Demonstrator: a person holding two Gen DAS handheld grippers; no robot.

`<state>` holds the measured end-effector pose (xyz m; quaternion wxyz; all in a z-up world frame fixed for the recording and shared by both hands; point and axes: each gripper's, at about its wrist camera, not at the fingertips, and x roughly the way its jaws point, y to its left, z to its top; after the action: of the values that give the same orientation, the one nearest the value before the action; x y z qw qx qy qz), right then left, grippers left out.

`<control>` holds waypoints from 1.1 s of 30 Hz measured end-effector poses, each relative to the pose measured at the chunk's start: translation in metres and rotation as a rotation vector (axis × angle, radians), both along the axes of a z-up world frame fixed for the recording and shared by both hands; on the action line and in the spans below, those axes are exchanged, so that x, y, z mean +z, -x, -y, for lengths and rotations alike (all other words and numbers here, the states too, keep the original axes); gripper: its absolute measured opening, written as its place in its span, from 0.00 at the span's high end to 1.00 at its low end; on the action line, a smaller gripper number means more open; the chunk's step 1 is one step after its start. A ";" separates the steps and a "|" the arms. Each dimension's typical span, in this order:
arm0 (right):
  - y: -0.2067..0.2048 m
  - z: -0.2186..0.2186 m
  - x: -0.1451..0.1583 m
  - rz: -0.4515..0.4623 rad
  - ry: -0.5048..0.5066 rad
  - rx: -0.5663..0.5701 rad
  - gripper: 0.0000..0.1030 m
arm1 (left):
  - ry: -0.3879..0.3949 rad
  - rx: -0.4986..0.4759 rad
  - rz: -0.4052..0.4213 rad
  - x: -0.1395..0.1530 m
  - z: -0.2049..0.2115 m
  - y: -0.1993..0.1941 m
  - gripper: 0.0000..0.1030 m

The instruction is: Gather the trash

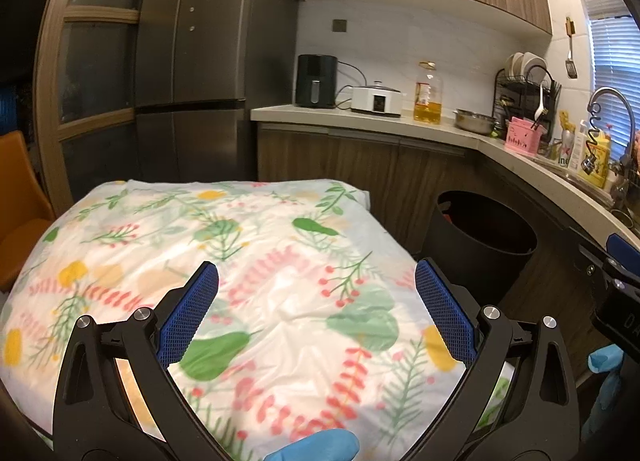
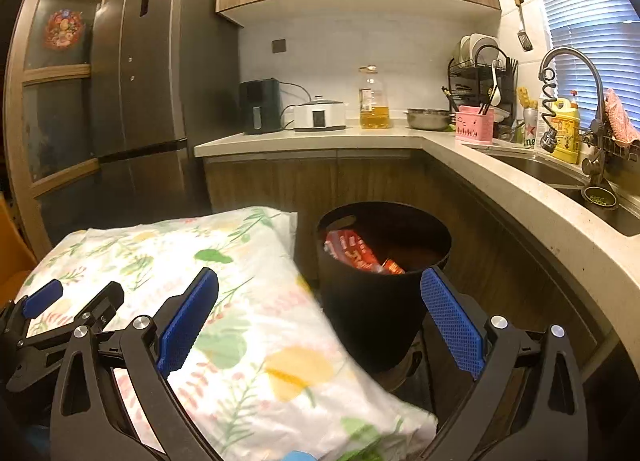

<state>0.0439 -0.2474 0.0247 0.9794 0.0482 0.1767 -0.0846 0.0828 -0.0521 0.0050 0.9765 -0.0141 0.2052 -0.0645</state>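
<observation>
A gloved fingertip shows at the bottom edge, just behind the left tool, which is spread wide with nothing between its pads over the flowered tabletop. The right tool is likewise spread and empty. Beyond it, the black bin already holds red wrappers; collecting looks done, since no trash remains ahead.

A: What colours does the tablecloth carry?
B: White, printed with green leaves, pink sprigs, yellow blobs.
A: The bin?
B: Black, red wrappers inside. Gripper pads are blue; gloves too.
</observation>
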 end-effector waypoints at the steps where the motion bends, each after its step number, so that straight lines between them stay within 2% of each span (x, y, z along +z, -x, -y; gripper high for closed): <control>1: 0.003 -0.004 0.000 0.000 0.003 0.007 0.05 | 0.001 0.003 0.000 -0.001 -0.003 0.004 0.06; 15: 0.029 -0.027 0.004 0.020 0.011 0.025 0.06 | 0.013 0.038 0.017 0.005 -0.026 0.034 0.06; 33: 0.034 -0.030 0.008 0.032 0.017 0.020 0.05 | 0.020 0.040 0.021 0.005 -0.030 0.037 0.06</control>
<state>0.0100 -0.2173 0.0324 0.9833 0.0397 0.1606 -0.0755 0.0458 -0.0222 0.0103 0.9795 -0.0273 0.1938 -0.0473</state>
